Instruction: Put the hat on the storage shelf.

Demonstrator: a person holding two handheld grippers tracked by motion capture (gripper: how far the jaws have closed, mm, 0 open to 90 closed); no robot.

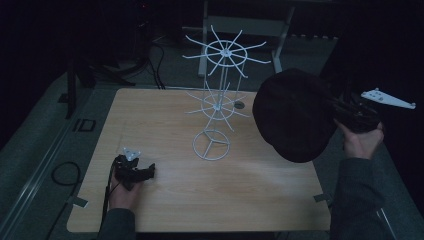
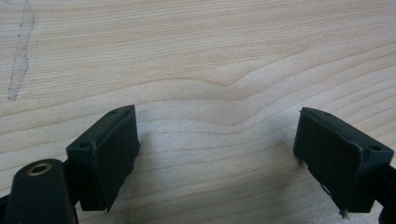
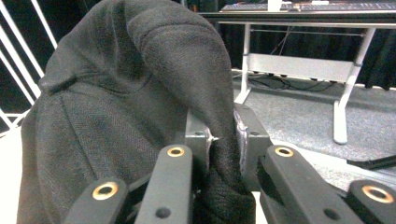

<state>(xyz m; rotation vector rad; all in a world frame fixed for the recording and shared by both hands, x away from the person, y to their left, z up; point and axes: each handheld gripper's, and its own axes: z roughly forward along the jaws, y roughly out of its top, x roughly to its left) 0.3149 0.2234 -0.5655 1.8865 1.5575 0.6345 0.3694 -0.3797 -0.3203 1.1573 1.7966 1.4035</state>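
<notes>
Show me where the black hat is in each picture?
High view: the black hat hangs in the air at the right, over the table's right edge, held by the right gripper.
Left gripper view: the hat is not in this picture, just wood and two open jaws.
Right gripper view: the hat fills the left and middle, its fabric pinched between the jaws.
Shared landmark: the white wire rack, its bars at the left edge.

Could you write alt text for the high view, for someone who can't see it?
The right gripper holds a black hat up beside a white wire rack standing on a wooden table. The left gripper rests open on the table.
</notes>
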